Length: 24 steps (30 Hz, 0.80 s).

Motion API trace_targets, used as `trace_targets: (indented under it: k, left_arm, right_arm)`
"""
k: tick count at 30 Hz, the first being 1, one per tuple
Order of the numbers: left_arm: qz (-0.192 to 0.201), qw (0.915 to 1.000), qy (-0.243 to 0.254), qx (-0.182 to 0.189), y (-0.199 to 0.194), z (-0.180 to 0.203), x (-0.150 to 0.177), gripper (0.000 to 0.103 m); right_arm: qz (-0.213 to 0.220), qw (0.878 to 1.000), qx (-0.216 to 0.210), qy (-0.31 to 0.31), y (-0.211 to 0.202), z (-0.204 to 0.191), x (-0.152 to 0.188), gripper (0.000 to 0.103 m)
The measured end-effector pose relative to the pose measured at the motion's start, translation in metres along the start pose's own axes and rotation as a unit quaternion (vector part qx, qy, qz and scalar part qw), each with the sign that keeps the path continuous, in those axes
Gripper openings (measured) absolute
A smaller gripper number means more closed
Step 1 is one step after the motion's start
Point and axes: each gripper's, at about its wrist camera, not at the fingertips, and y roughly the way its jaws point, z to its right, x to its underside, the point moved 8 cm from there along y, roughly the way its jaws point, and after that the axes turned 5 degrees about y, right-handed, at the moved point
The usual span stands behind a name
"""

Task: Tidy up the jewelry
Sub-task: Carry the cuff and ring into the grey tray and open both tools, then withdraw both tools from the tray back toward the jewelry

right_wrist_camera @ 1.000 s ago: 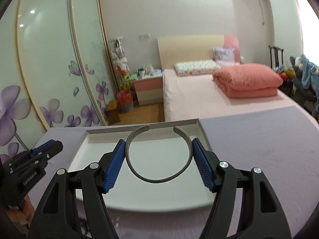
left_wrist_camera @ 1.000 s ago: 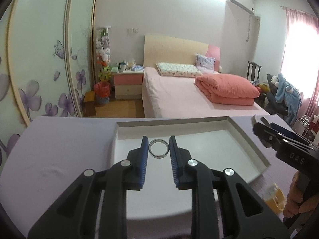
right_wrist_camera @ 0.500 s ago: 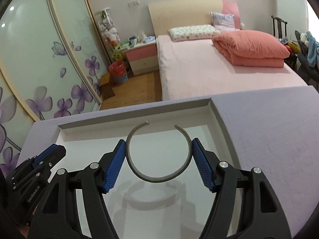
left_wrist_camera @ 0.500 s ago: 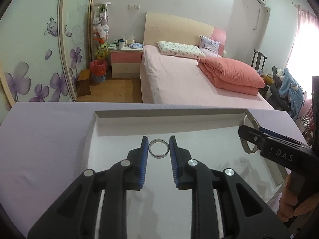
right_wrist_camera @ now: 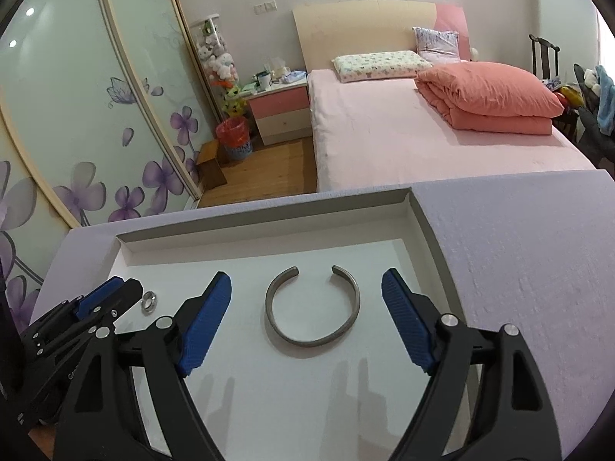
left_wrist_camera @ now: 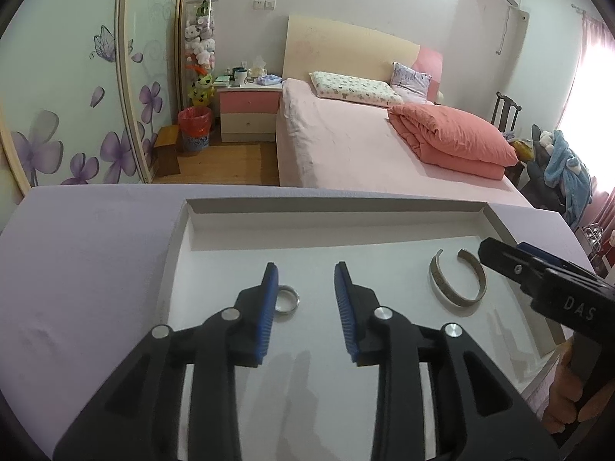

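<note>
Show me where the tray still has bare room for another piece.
Free: tray floor along its far wall, and between ring and bangle. Crowded: around both pieces, where the opening left gripper and right gripper straddle them.

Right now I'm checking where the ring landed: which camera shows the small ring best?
The left wrist view: the ring lies flat in the tray, large and near, beside the left pad of the opening left gripper. The right wrist view shows it small, tilted, at the left edge.

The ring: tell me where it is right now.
The ring lies on the white tray's floor, close beside the left gripper's left finger, whose jaws are opening. The open bangle lies apart to its right, between the right gripper's fingers.
</note>
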Motion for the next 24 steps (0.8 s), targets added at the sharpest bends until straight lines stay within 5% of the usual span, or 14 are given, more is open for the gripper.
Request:
trace_targets:
  k: [24]
  left_arm:
    - [0.042,0.9987,-0.013,-0.026,-0.094,-0.025,0.045,0.038]
  right_arm:
    - [0.039,0.999,-0.005,-0.009,-0.074,0.007,0.038,0.080]
